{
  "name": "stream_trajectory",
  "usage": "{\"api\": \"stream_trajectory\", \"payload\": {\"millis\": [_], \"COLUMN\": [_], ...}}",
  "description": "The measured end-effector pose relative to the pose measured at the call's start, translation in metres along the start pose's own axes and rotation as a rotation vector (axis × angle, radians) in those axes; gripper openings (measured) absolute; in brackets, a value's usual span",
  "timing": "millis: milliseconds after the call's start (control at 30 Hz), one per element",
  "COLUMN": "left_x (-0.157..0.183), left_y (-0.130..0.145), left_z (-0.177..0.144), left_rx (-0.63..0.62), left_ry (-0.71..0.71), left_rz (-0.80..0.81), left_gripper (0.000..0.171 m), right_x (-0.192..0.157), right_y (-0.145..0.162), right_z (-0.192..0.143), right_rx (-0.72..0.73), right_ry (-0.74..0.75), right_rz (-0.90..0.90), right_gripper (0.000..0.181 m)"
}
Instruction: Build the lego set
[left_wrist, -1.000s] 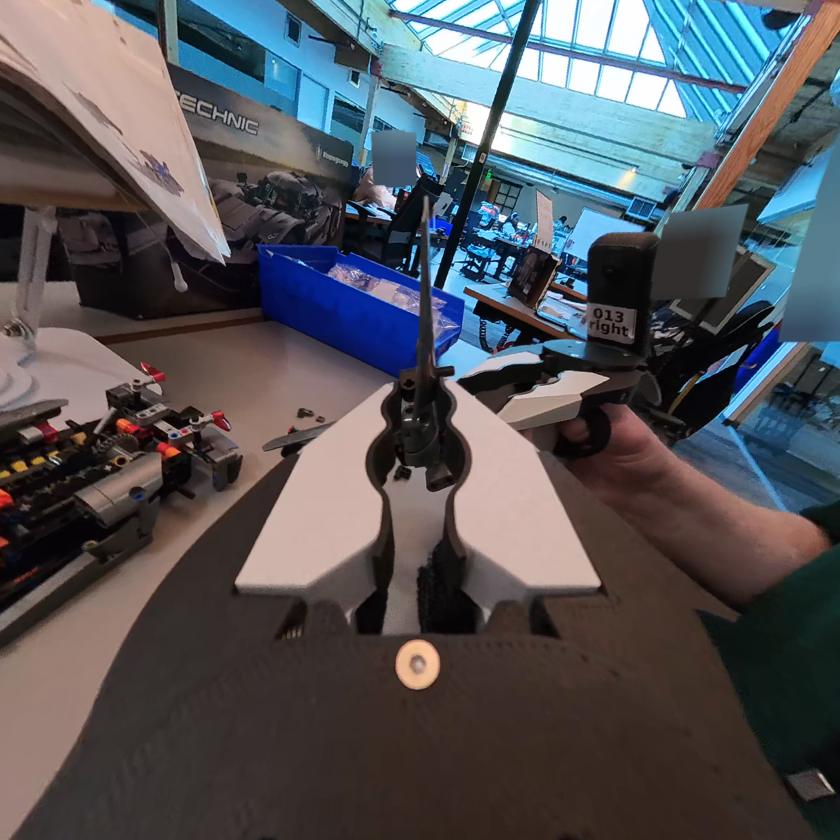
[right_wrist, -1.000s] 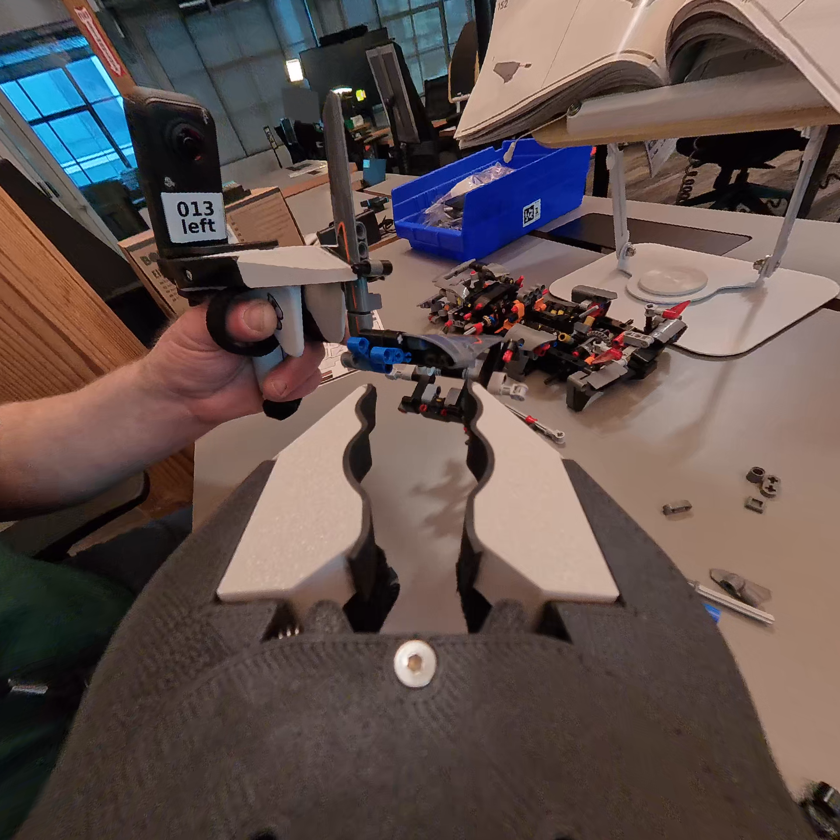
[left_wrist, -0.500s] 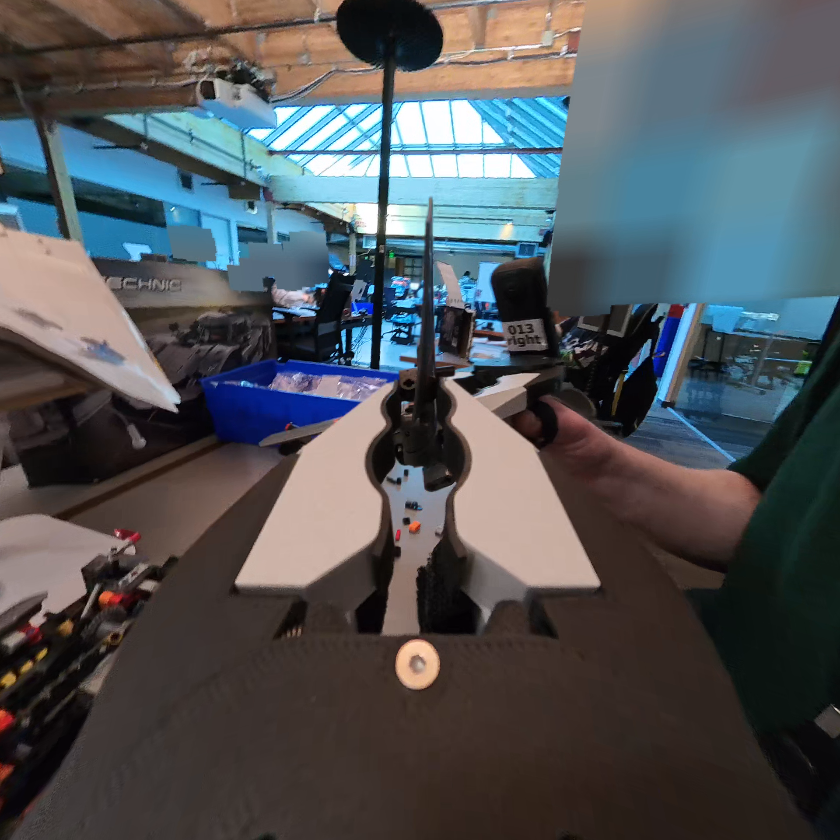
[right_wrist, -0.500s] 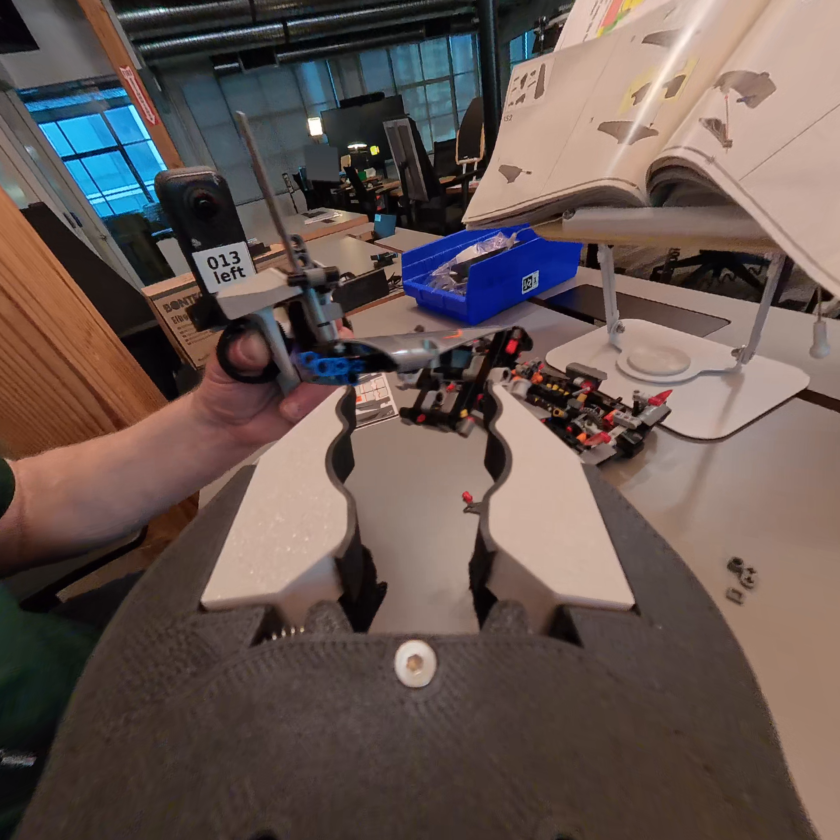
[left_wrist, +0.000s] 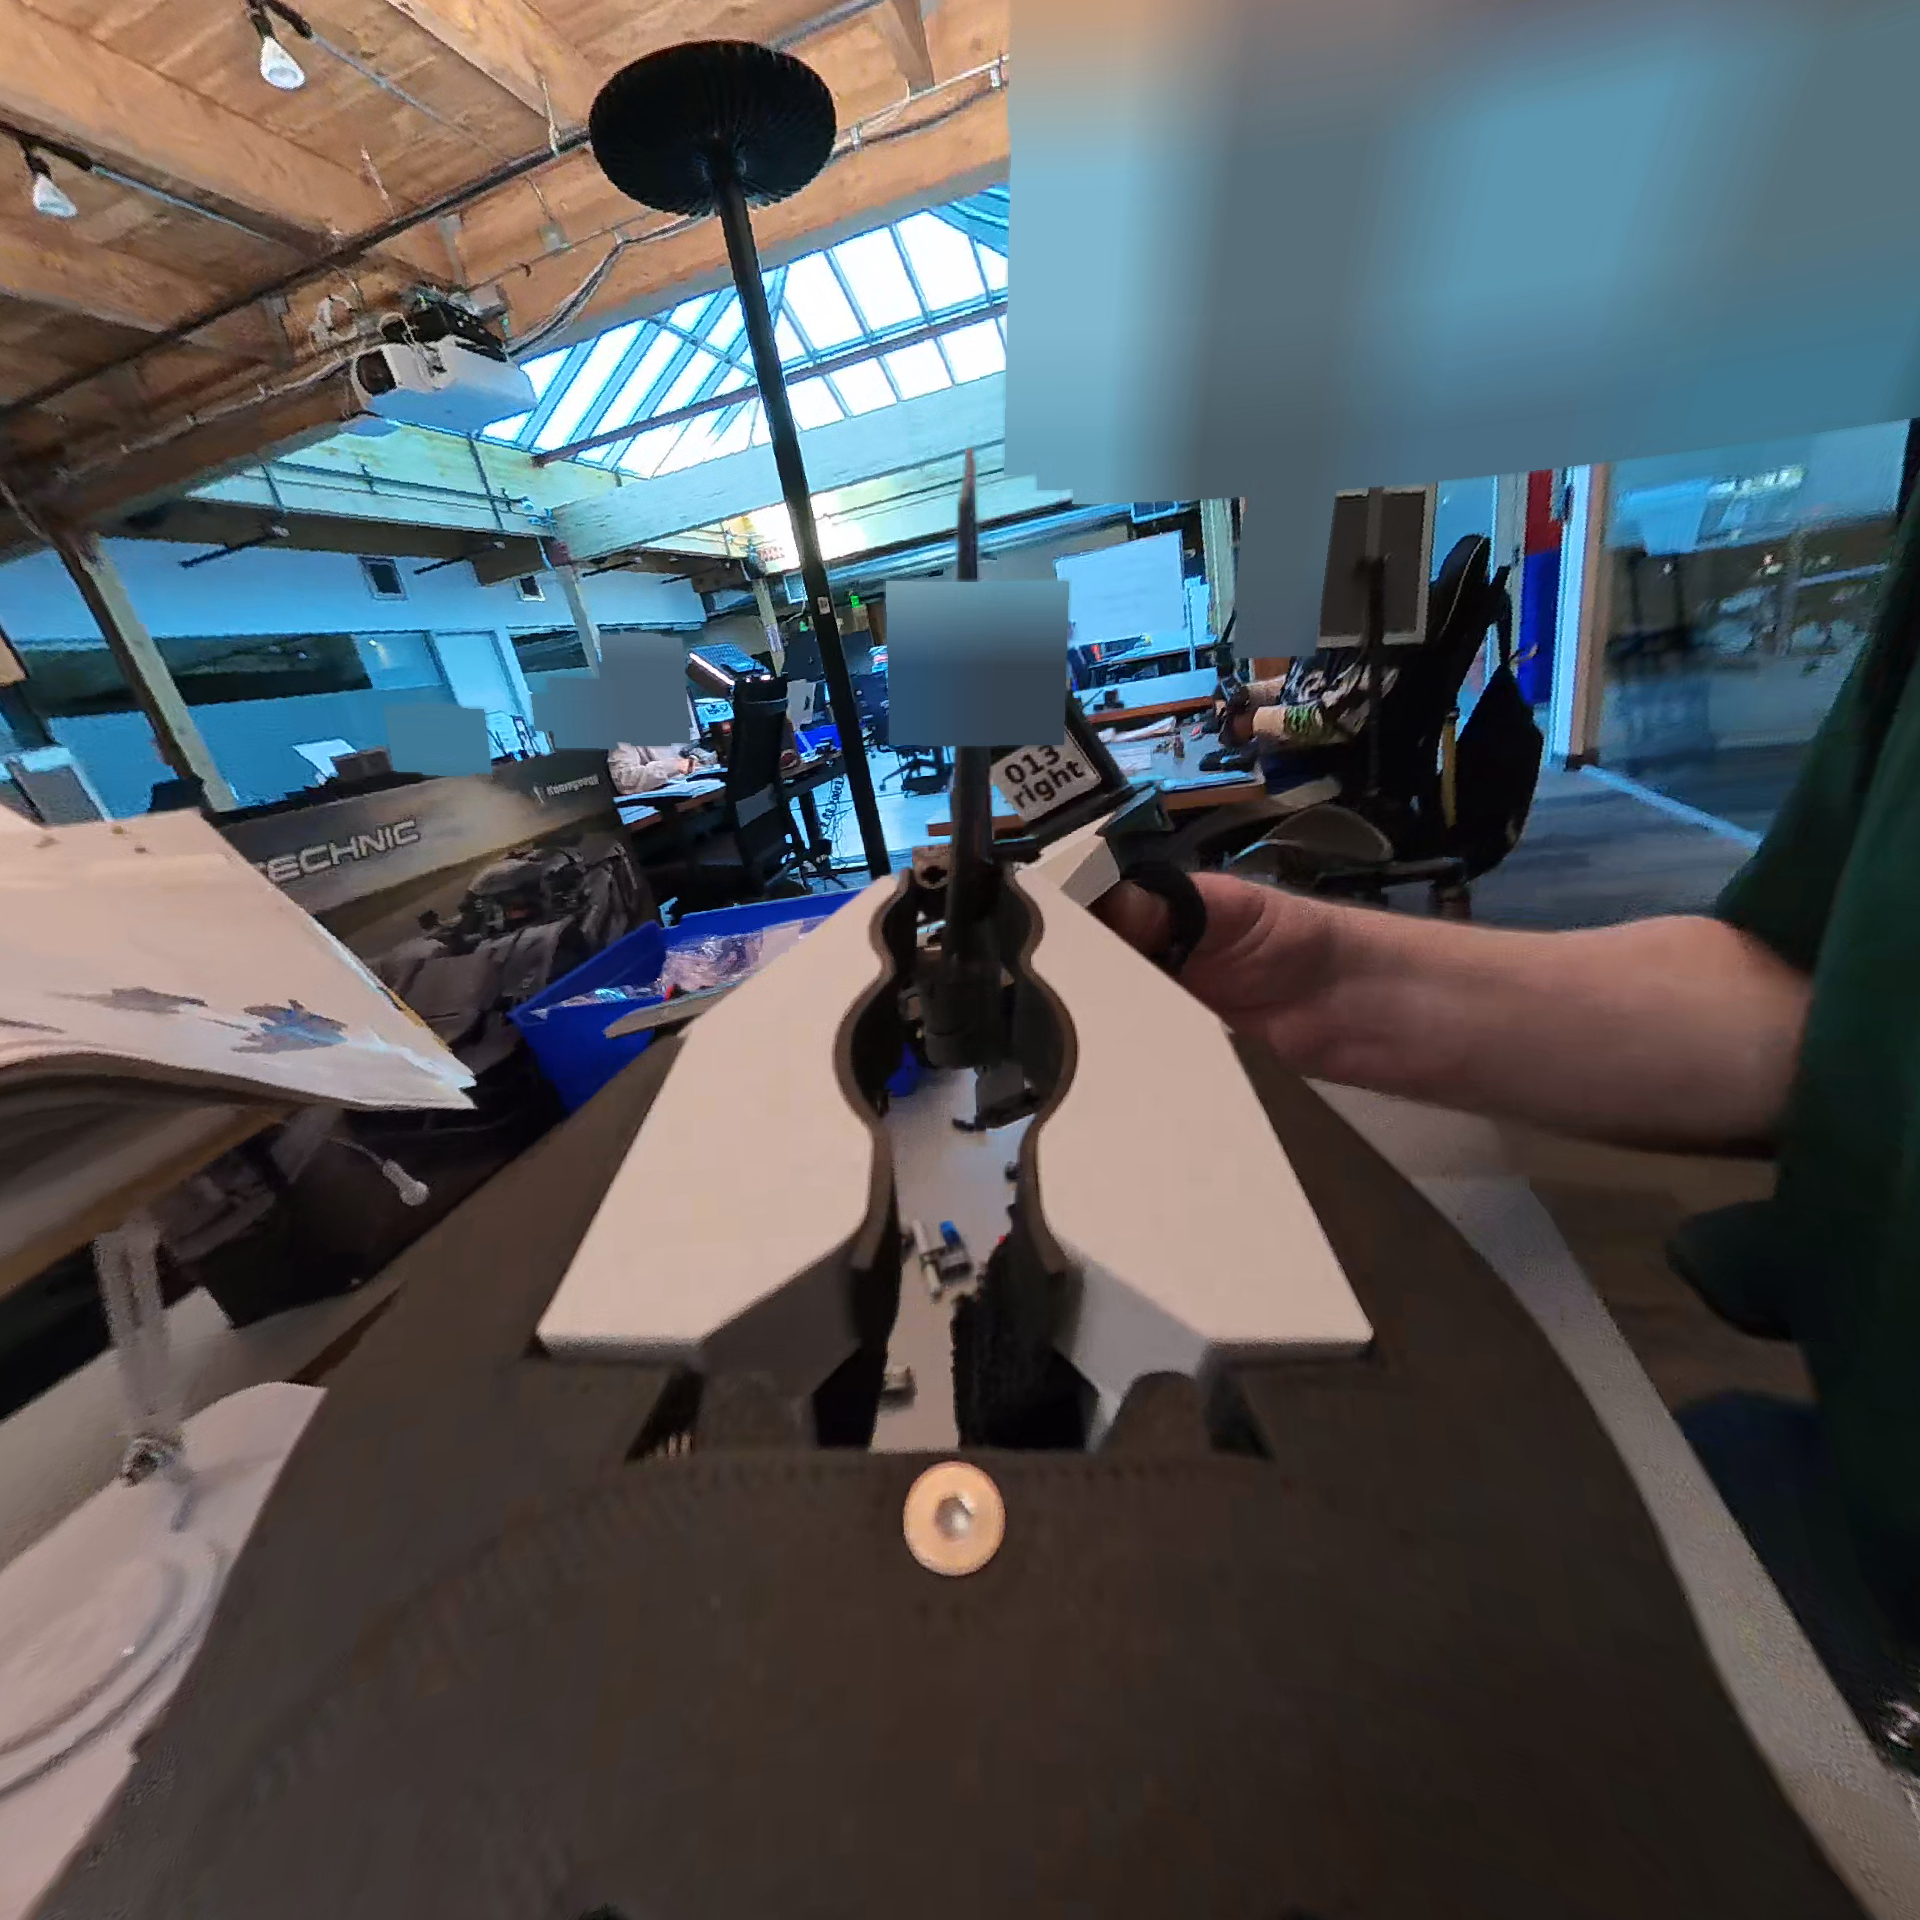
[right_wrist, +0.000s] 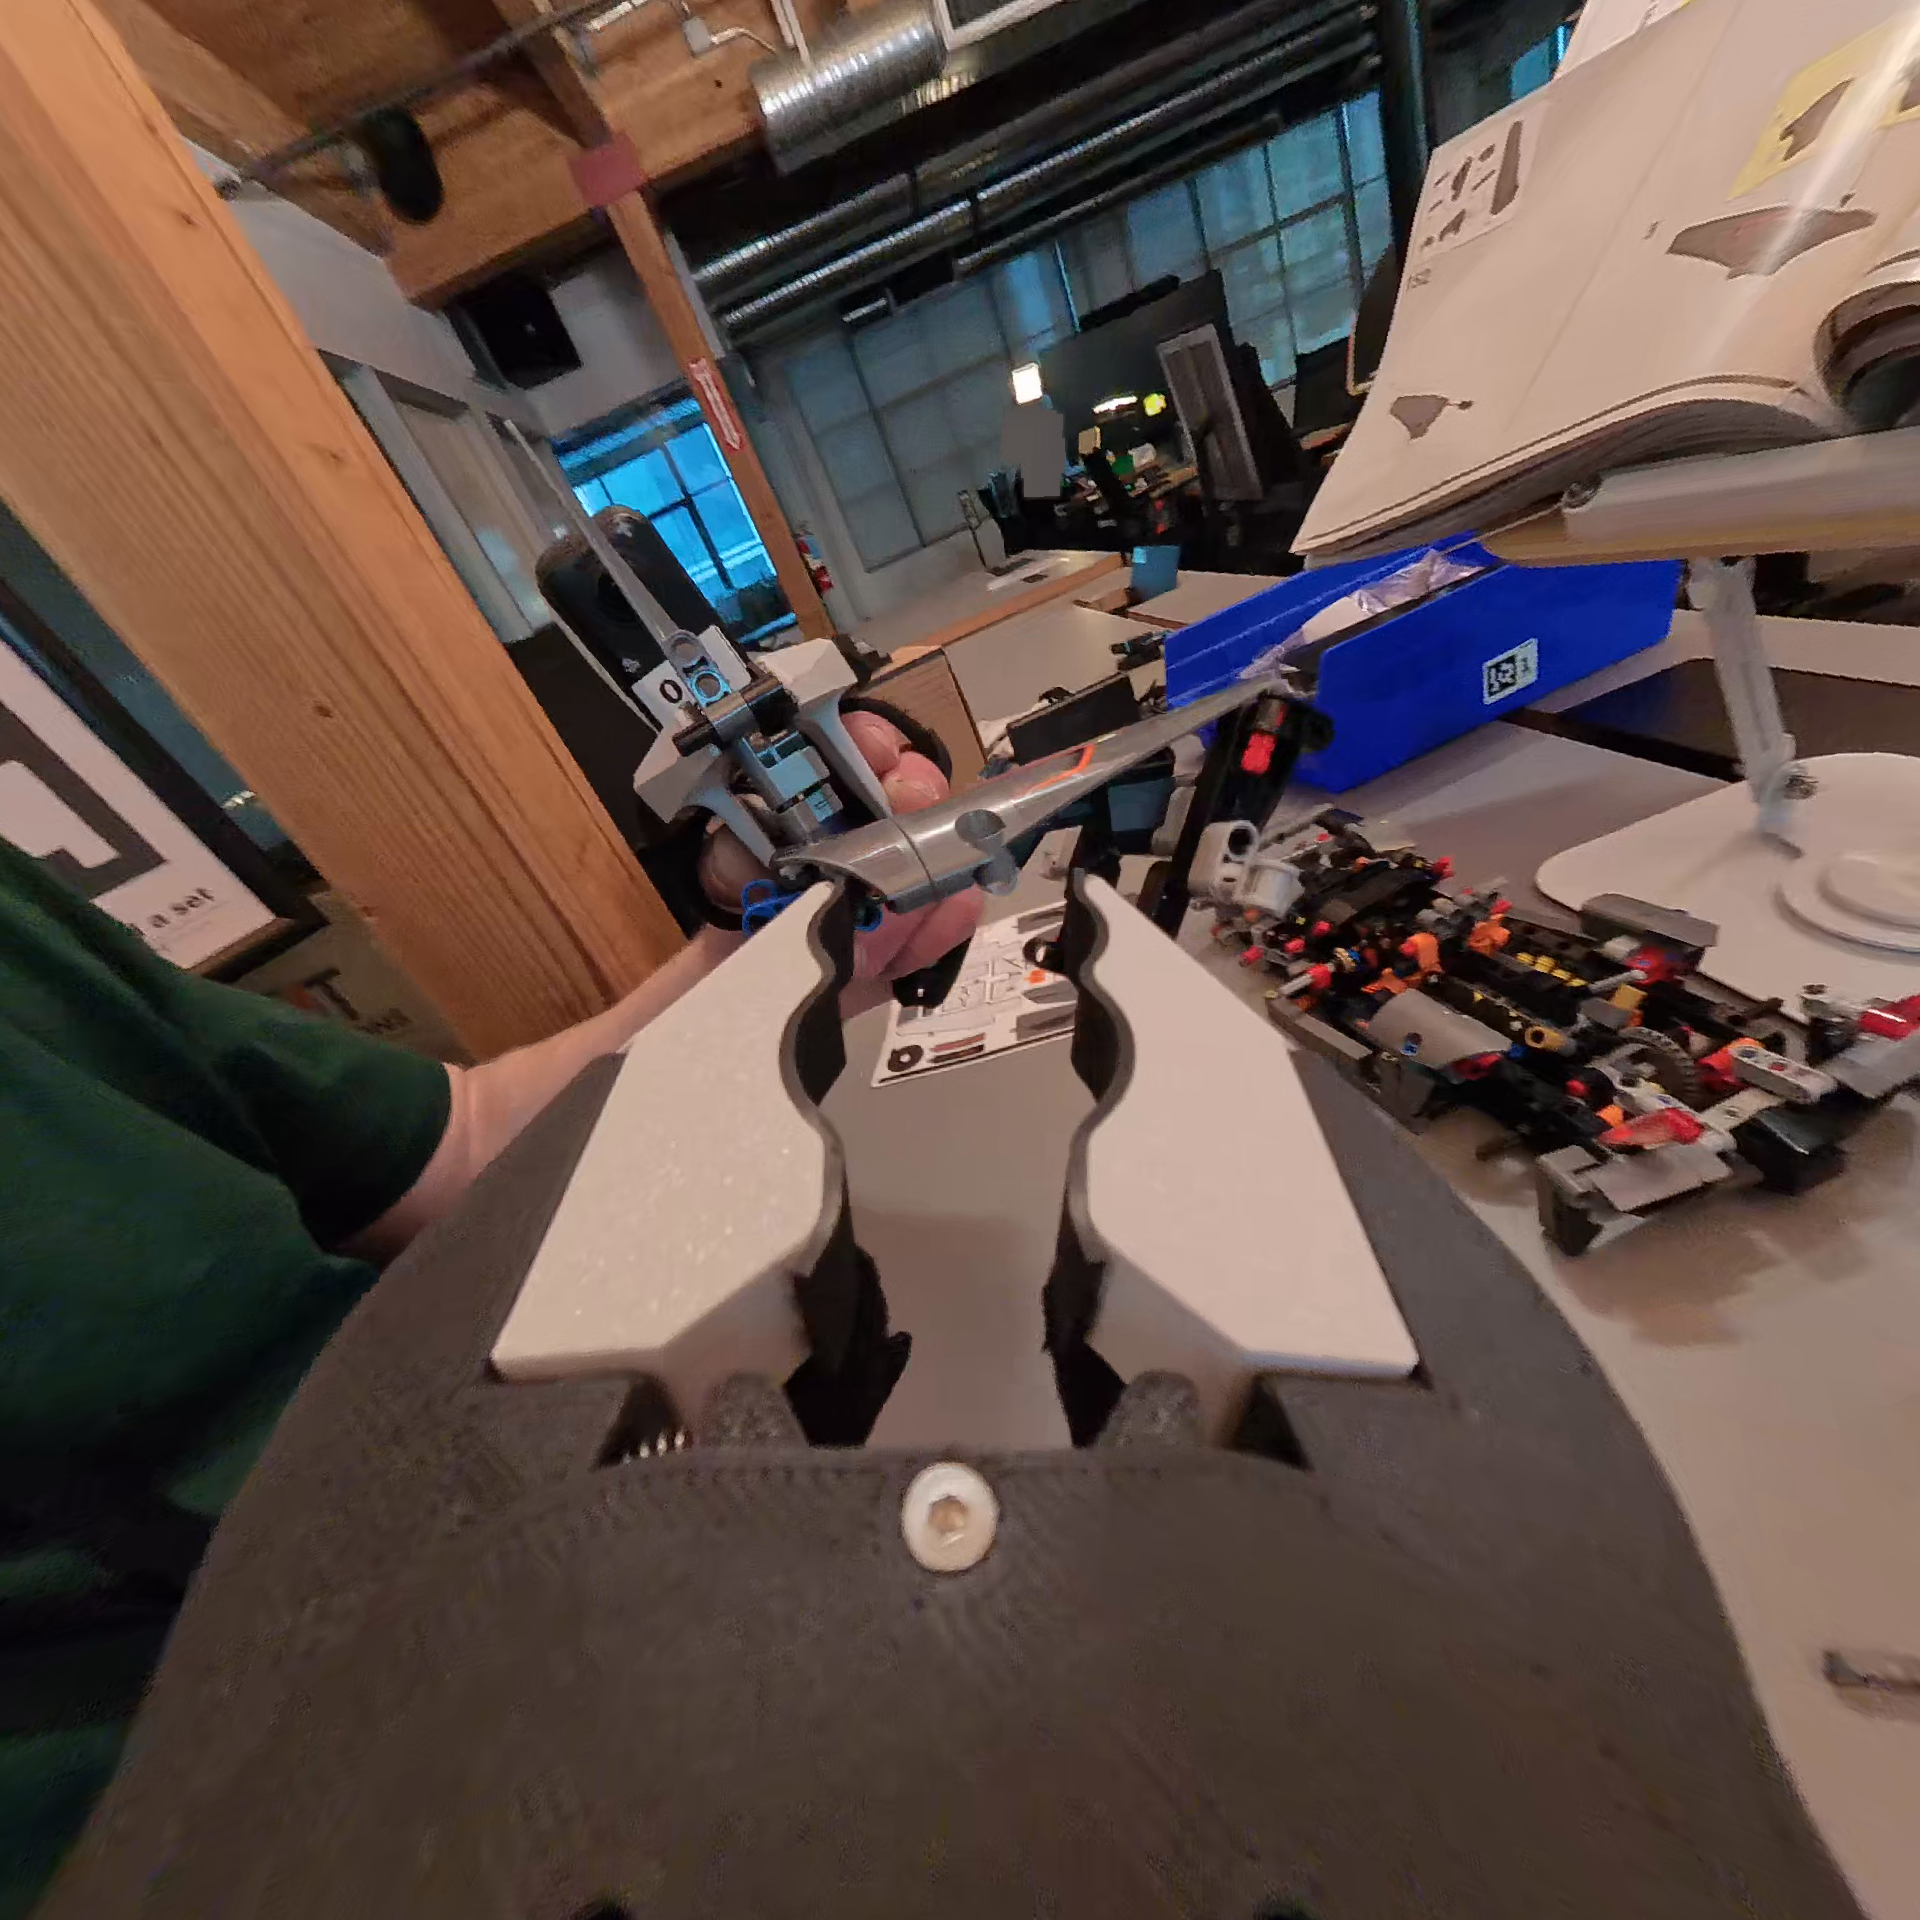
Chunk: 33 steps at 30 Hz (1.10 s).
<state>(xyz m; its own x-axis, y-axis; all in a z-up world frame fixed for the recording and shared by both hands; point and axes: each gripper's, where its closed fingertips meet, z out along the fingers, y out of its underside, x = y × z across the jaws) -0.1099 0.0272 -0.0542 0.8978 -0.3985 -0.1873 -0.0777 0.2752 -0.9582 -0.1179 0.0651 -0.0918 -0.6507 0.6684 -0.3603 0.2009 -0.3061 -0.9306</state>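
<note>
Raised higher, left gripper (left_wrist: 956, 977) clamps the subassembly (right_wrist: 1023, 795); right gripper (right_wrist: 951, 925) jaws seemingly wide.

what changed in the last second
The left gripper lifted the lego subassembly off the table and tipped it back, so its long grey panel now slants up toward the blue bin. Nothing was grabbed or released: left stayed shut on it, the right gripper stayed open and empty, and the chassis stayed put.
</note>
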Motion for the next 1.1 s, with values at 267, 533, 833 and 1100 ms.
{"api": "stream_trajectory", "payload": {"millis": [267,533,833,1100], "left_x": [-0.002,0.003,0.002,0.006], "left_y": [-0.004,-0.014,-0.008,0.003], "left_z": [0.005,0.011,0.015,0.022], "left_rx": [-0.058,-0.144,-0.333,-0.476], "left_ry": [-0.023,-0.063,-0.114,-0.118], "left_rz": [0.126,0.325,0.673,0.986], "left_gripper": [0.012,0.013,0.012,0.013], "right_x": [-0.005,-0.005,0.001,-0.003], "right_y": [-0.008,-0.016,-0.023,-0.017], "right_z": [0.001,-0.001,-0.015,0.002], "right_rx": [0.046,0.07,0.145,0.106], "right_ry": [-0.06,-0.09,-0.22,-0.282], "right_rz": [0.035,0.074,0.279,0.426], "right_gripper": [0.018,0.025,0.042,0.048]}}
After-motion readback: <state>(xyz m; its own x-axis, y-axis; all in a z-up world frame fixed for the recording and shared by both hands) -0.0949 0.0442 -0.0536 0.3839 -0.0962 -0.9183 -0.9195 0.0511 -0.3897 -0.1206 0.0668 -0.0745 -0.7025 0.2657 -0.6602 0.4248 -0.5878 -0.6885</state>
